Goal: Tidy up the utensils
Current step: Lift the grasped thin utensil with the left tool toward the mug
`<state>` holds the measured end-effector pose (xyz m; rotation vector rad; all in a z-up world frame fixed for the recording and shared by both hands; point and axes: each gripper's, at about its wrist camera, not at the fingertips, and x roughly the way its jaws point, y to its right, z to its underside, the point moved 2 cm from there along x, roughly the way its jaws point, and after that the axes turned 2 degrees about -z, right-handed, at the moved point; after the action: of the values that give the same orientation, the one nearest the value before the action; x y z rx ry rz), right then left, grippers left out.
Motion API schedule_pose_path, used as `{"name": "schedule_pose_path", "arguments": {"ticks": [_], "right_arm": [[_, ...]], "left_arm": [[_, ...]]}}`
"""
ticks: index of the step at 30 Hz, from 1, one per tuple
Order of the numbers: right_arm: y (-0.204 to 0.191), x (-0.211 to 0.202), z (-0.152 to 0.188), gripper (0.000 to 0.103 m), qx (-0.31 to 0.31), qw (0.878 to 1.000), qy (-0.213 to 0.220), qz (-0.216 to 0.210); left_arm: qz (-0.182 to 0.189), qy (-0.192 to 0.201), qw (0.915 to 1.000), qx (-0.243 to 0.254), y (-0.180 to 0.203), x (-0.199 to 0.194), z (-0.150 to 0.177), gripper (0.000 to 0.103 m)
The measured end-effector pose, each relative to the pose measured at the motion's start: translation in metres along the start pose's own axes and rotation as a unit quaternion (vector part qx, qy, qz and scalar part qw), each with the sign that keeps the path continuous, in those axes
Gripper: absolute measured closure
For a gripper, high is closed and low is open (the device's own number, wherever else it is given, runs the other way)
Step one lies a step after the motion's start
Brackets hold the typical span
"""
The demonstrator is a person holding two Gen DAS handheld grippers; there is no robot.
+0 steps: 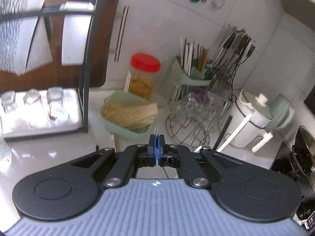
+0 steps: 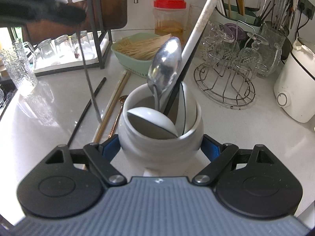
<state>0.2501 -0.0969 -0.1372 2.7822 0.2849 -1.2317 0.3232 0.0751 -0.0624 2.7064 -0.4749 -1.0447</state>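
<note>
My right gripper (image 2: 160,149) is shut on a white ceramic jar (image 2: 157,139), a blue pad pressed against each side. In the jar stand a metal spoon (image 2: 165,66), white ceramic spoons (image 2: 153,123) and a long white-and-black handle (image 2: 196,31). My left gripper (image 1: 157,139) is shut on thin metal chopsticks (image 1: 156,130). In the right wrist view they hang as a slim rod (image 2: 89,86) from the left gripper (image 2: 39,5) at the upper left. A black chopstick (image 2: 86,112), pale wooden chopsticks (image 2: 112,106) and a copper-coloured spoon (image 2: 118,114) lie on the counter left of the jar.
A green basket of thin wooden sticks (image 1: 130,114) sits by a red-lidded jar (image 1: 144,74). A wire rack of glasses (image 2: 226,72), a green caddy with chopsticks (image 1: 196,72) and a white cooker (image 2: 295,86) stand to the right. A black-framed shelf with upturned glasses (image 1: 39,106) is at the left.
</note>
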Motion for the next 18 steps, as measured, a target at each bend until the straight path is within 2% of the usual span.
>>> {"name": "schedule_pose_path", "arguments": {"ticks": [10, 15, 18], "right_arm": [[-0.008, 0.002, -0.002, 0.013, -0.008, 1.000, -0.003, -0.009], [-0.011, 0.003, -0.004, 0.013, -0.012, 1.000, -0.008, -0.013], [-0.011, 0.003, -0.005, 0.013, -0.012, 1.000, -0.008, -0.014]], "left_arm": [[0.010, 0.027, 0.9986, 0.044, 0.028, -0.011, -0.024, 0.102], [0.013, 0.022, 0.9974, 0.067, 0.039, -0.002, -0.023, 0.102], [0.023, 0.003, 0.9966, 0.079, 0.044, 0.007, -0.018, 0.102]]}}
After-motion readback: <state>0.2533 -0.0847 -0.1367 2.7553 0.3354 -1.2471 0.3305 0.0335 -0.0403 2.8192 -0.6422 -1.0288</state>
